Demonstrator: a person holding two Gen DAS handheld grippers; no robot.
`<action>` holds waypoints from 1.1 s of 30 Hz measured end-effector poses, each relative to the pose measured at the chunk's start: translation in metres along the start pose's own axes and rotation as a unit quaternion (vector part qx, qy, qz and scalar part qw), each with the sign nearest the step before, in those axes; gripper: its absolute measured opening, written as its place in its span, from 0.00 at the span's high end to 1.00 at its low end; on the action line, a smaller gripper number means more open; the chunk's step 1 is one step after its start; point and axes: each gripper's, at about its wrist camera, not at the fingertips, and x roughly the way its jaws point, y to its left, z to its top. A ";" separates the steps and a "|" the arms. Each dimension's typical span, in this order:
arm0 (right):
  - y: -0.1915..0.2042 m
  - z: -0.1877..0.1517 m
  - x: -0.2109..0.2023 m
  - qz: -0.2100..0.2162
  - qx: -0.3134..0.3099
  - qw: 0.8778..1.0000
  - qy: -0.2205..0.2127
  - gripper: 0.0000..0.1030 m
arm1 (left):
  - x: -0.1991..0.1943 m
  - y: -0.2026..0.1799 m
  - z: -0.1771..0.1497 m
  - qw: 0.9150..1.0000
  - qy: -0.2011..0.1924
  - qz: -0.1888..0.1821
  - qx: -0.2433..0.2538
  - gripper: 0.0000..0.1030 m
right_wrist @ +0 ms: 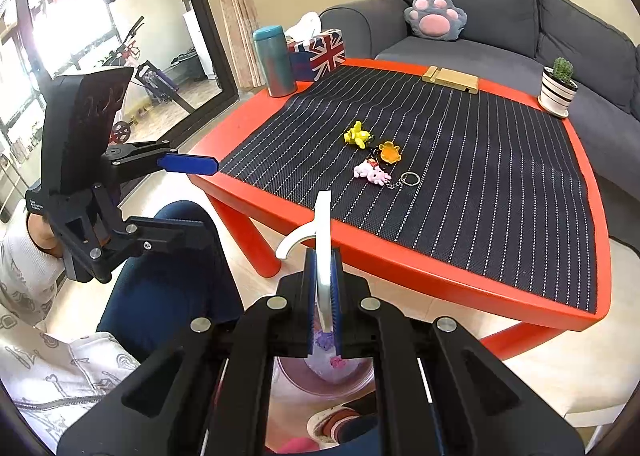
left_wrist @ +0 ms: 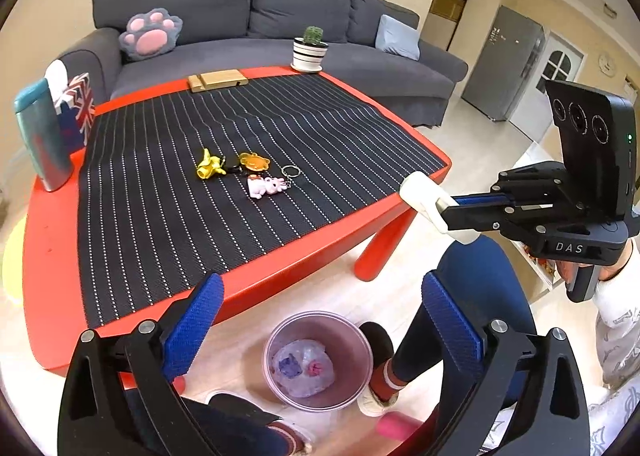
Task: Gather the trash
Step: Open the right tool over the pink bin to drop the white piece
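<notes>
Right now the right gripper (right_wrist: pixel 324 296) has its blue fingers (right_wrist: pixel 335 296) pressed flat against both faces of a thin white piece of trash (right_wrist: pixel 322 240), which looks like a flattened paper cup or card with a curled strip peeling off to its left (what exactly it is I cannot tell). Its long axis runs forward along the fingers, standing on edge, the far end pointing toward the red surface (right_wrist: pixel 460 276) and reaching just over its near rim in the right wrist view. In the left wrist view the same white trash (left_wrist: pixel 424 196) juts out leftward from the right gripper (left_wrist: pixel 452 212), beside the corner of the surface and above the floor.

The left gripper (left_wrist: pixel 324 320) hangs with its fingers (left_wrist: pixel 192 320) spread wide apart, holding nothing. Directly below it on the floor stands a translucent pink bin (left_wrist: pixel 318 360) with crumpled plastic already inside; the bin (right_wrist: pixel 320 380) also shows under the right gripper.

On the striped black mat (left_wrist: pixel 240 184) lie a yellow charm (left_wrist: pixel 209 167), an orange one (left_wrist: pixel 254 161) and a pink-and-white one (left_wrist: pixel 264 186) with a key ring, close together near the middle.
</notes>
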 end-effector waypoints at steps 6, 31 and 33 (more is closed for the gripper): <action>0.001 -0.002 0.002 0.004 0.000 1.000 0.005 0.94 | -0.006 0.003 -0.001 1.000 -0.005 0.004 -0.007 0.07; 0.023 0.001 0.009 0.009 -0.027 1.000 -0.003 0.10 | -0.024 0.021 -0.005 0.999 -0.022 0.018 -0.026 0.07; 0.019 0.003 0.005 0.004 -0.014 1.000 -0.016 0.07 | -0.024 0.022 -0.005 0.999 -0.022 0.019 -0.027 0.07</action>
